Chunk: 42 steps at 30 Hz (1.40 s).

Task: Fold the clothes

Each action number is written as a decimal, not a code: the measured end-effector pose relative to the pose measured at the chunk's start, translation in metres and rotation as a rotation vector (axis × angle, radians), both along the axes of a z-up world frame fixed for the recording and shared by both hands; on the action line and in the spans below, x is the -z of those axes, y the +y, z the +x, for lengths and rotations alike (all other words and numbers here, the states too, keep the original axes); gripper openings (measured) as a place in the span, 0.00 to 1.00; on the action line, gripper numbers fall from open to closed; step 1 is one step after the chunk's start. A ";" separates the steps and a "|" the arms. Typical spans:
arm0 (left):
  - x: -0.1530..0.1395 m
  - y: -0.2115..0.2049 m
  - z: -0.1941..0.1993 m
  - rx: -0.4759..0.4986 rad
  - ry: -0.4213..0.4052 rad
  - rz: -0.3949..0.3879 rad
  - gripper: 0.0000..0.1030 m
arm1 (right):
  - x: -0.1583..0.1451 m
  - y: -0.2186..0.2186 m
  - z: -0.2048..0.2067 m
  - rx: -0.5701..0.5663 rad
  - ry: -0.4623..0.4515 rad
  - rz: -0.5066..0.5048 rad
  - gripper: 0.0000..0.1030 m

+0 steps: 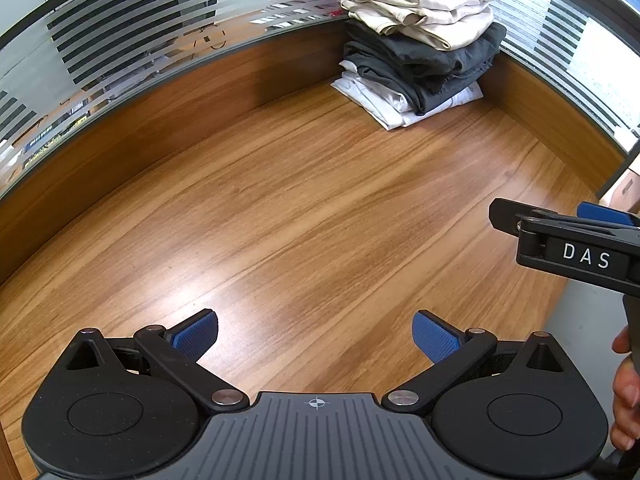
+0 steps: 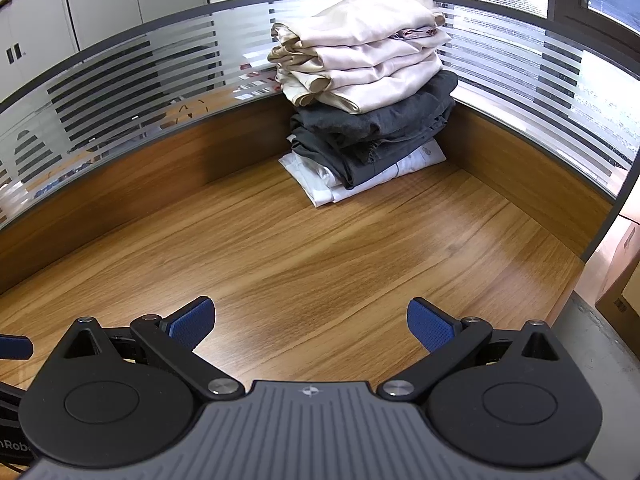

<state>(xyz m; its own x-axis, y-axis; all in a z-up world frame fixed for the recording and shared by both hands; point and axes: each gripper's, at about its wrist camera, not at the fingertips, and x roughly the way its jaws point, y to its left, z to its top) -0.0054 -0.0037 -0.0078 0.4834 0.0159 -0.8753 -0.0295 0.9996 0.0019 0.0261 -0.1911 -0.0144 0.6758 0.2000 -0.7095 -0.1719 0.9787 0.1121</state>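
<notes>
Both grippers hover with nothing in them over a bare wooden worktop; folded clothes are stacked in the far corner.

Nearest, the left gripper (image 1: 315,338) and right gripper (image 2: 311,326) each hold their blue-padded fingers (image 2: 192,322) wide apart above the worktop (image 2: 304,256). At the far corner, against the frosted striped partition (image 2: 132,80), stands the pile of folded clothes (image 2: 364,92): white garments at the bottom, dark grey in the middle, cream on top.
</notes>
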 end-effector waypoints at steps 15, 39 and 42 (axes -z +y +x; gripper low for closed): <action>0.004 0.003 0.003 -0.002 0.012 -0.002 1.00 | 0.003 0.001 0.007 0.004 0.016 -0.001 1.00; -0.002 -0.023 0.069 -0.009 0.037 -0.017 1.00 | -0.011 -0.030 0.076 -0.074 0.040 -0.059 1.00; -0.008 -0.029 0.096 -0.031 0.026 -0.008 1.00 | -0.021 -0.041 0.111 -0.116 0.015 -0.068 1.00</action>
<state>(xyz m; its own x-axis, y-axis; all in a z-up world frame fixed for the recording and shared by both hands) 0.0902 -0.0325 0.0005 0.4600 0.0237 -0.8876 -0.0604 0.9982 -0.0047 0.1368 -0.2319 0.0063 0.6402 0.2272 -0.7338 -0.2827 0.9579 0.0500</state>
